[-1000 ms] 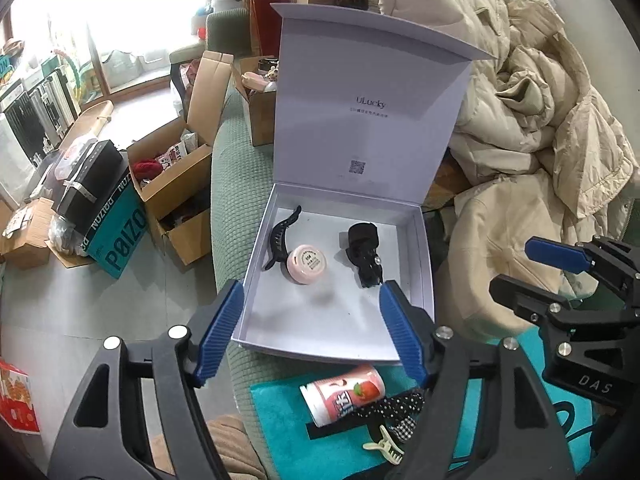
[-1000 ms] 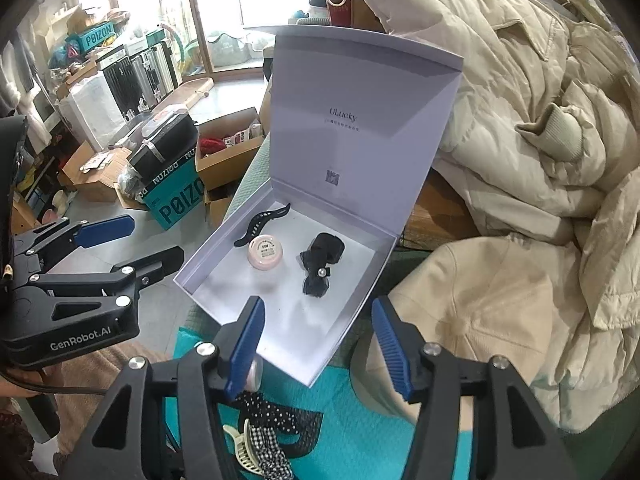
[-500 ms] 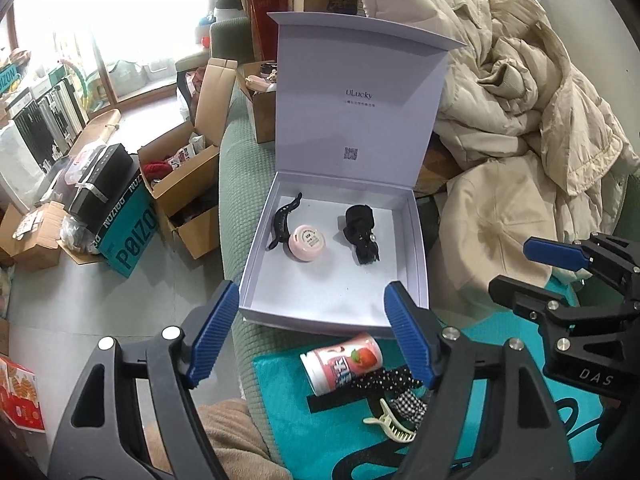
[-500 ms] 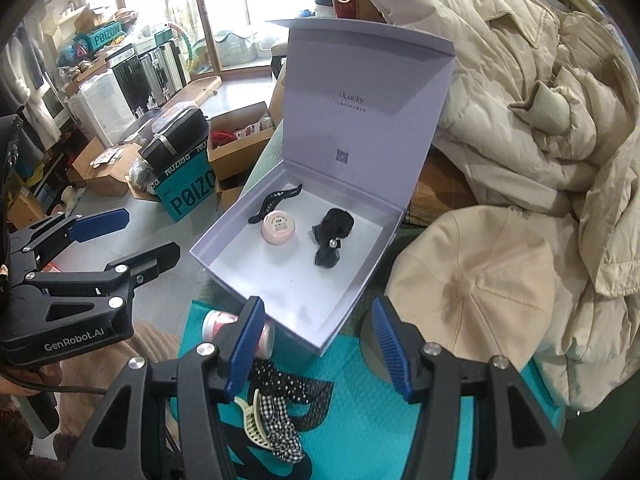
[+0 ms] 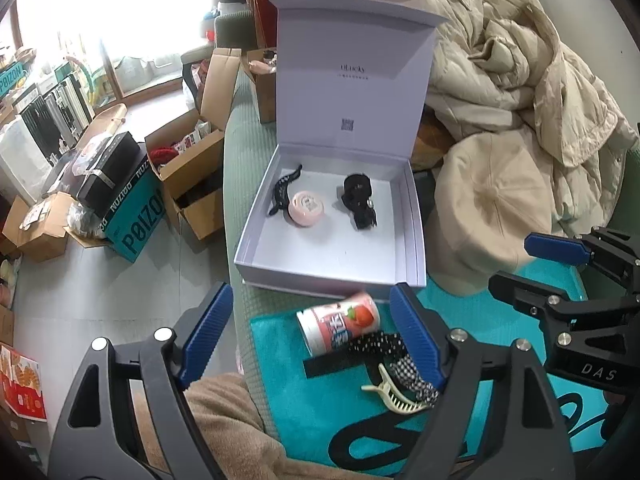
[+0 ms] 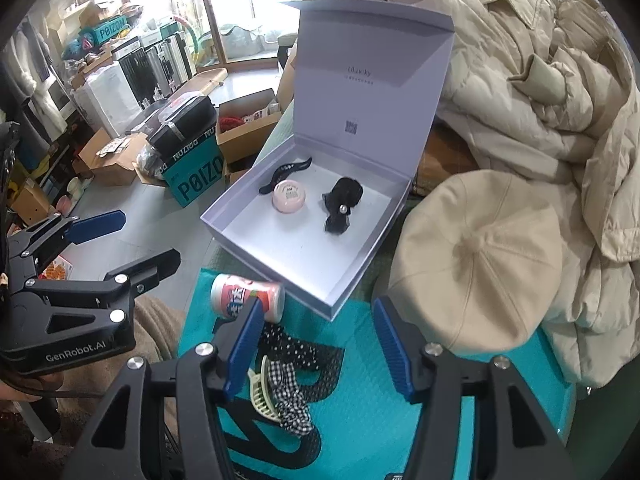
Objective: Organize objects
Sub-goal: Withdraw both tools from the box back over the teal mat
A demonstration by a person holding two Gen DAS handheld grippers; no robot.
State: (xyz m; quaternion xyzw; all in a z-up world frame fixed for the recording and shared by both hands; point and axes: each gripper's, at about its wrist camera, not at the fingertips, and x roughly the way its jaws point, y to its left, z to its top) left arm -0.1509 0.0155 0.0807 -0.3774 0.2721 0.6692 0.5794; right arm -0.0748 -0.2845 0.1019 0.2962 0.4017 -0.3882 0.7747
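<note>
Hovering with both jaw pairs parted and empty: left gripper (image 5: 308,336), just widened, may roll the can (image 5: 340,322) at 12 o'clock; right gripper (image 6: 318,340) idles.

A lived-in home room, cluttered with storage. A green sofa (image 5: 240,184) carries a heap of beige padded coats (image 5: 520,64) and a beige cap (image 5: 492,208). Open cardboard boxes (image 5: 188,176) and a teal shoebox (image 5: 136,220) crowd the grey floor (image 5: 80,288) beneath a bright window (image 5: 100,8).
</note>
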